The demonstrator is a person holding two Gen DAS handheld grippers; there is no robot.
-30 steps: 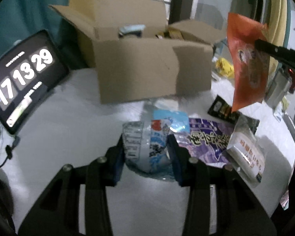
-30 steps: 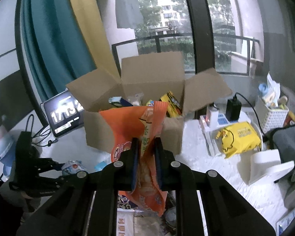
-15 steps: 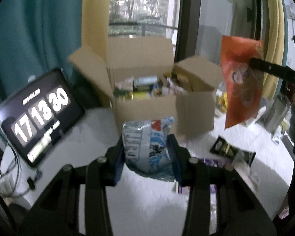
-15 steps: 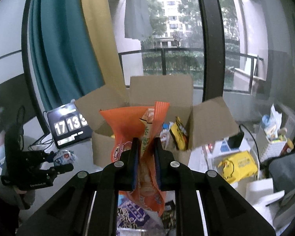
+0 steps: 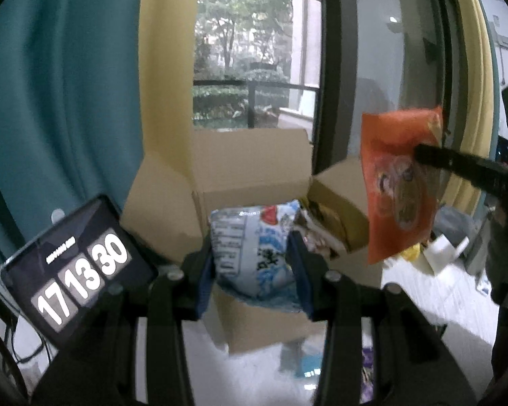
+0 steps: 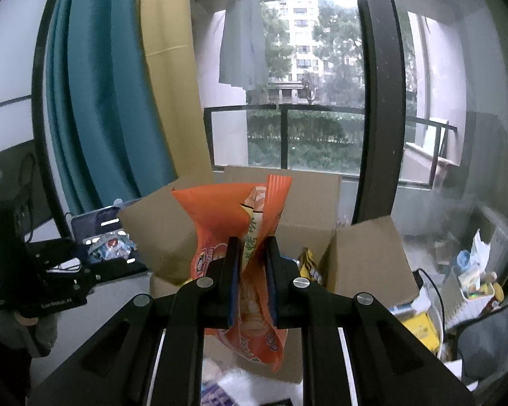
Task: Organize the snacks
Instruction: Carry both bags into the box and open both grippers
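this looks like a lived-in room of a flat, high up in a housing block. a tall window with dark frames [image 6: 376,101] opens onto a balcony railing [image 6: 288,110], with hedges, trees and a white apartment tower [image 6: 296,34] beyond. teal curtains [image 6: 94,101] and a yellow curtain [image 6: 167,67] hang beside it, and a garment [image 6: 242,40] hangs outside. household clutter fills the right side: a white basket of odds and ends [image 6: 474,287] and a yellow pack [image 6: 420,330]. an open cardboard box [image 6: 362,257] of snacks and a tablet showing a clock [image 5: 81,270] stand on a white table [image 5: 247,372].

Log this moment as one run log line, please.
left tongs: shut on blue-white snack bag | right tongs: shut on orange snack bag | both bags before open cardboard box
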